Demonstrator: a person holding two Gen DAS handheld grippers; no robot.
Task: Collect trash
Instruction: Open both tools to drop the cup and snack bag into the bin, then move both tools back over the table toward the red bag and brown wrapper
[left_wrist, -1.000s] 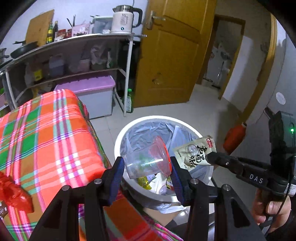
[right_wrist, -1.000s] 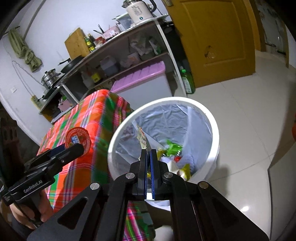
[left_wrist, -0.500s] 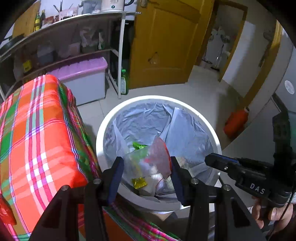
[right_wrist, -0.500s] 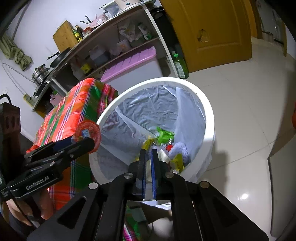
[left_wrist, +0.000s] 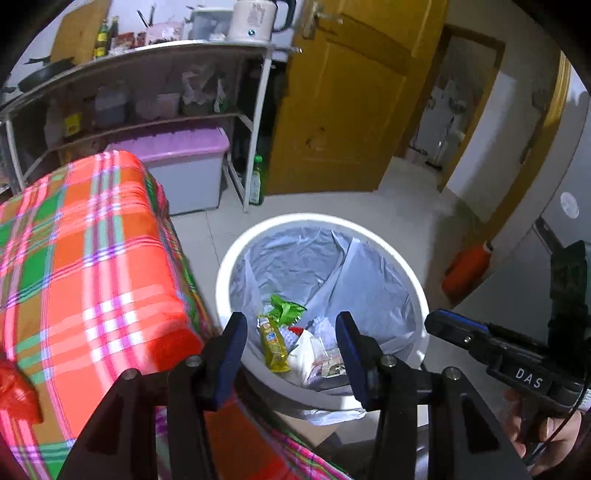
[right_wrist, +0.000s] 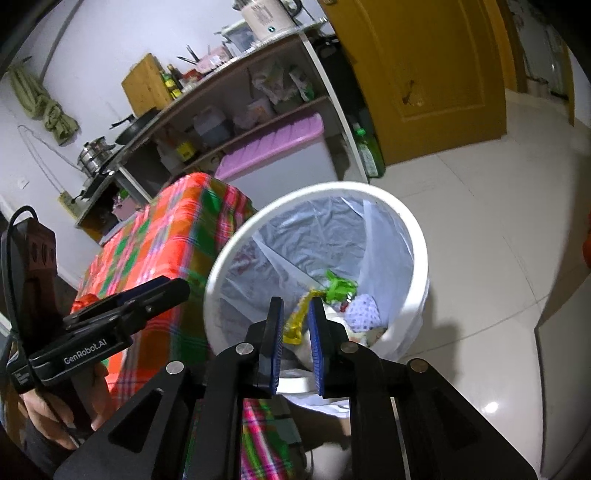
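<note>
Pale floor tiles and a yellow wooden door (left_wrist: 332, 110) frame the white trash bin (left_wrist: 413, 288), which stands right against the table with the orange plaid cloth (left_wrist: 85, 258). A second ago the left gripper (left_wrist: 290, 345) was clamped on a clear plastic cup with a red lid, and the right gripper (right_wrist: 295, 345) pinched a printed snack packet above the rim. Now both are empty: the left one's jaws stand wide apart over the bin mouth, and the right one's jaws are parted a little, with only the litter below showing between them. The cup and packet have evidently gone down into the grey liner; I can't pick either out for sure among the heap, where a yellow wrapper (left_wrist: 273, 343), a green wrapper (left_wrist: 286, 308) and some white crumpled plastic lie together. So this pair of drops looks finished. What remains, as far as I can see, is a crumpled red wrapper (left_wrist: 16, 391) lying on the cloth at the near left edge, well apart from the bin. My guess is that the left gripper, being nearer, should swing back for it next, and the thin crinkly plastic may slip unless the pads close squarely on a fold
</note>
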